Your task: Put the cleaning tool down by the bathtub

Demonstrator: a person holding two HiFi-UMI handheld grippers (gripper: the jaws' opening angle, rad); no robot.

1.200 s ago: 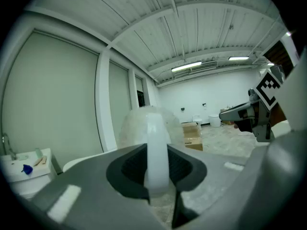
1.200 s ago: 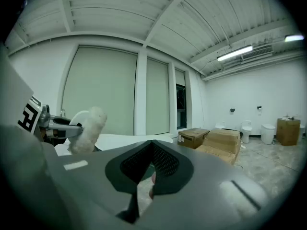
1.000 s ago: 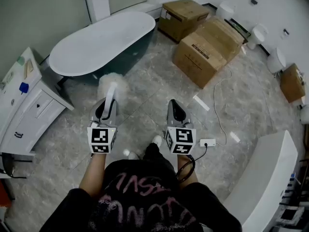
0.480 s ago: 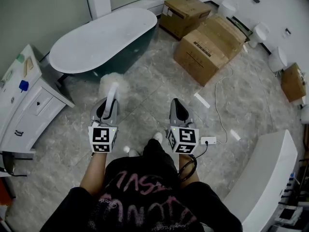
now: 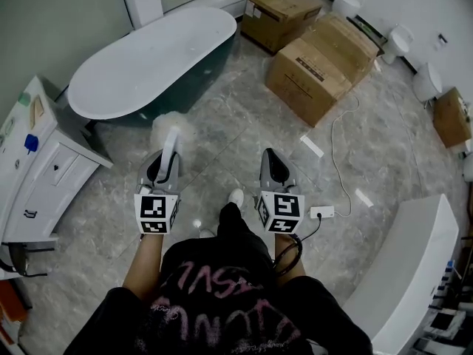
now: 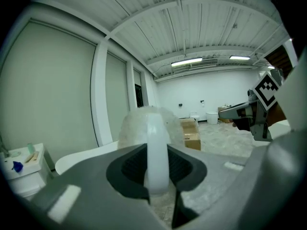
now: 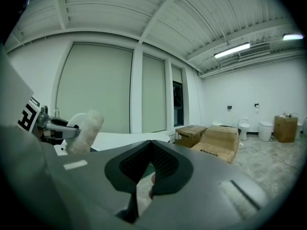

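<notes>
My left gripper is shut on the white handle of the cleaning tool, a fluffy white scrubber head that points toward the bathtub. In the left gripper view the handle stands upright between the jaws with the fluffy head behind it. The white oval bathtub with dark sides lies ahead and to the left. My right gripper is held level beside the left one, shut with nothing in it. In the right gripper view the fluffy head shows at the left.
Two large cardboard boxes stand ahead to the right. A white cabinet is on the left. A cable with a power strip lies on the marble floor. A white counter is at the right. Toilets line the far wall.
The person has moved slightly forward; the tub and boxes have shifted a little in view. Both grippers keep the same pose, the left one still holding the tool.
</notes>
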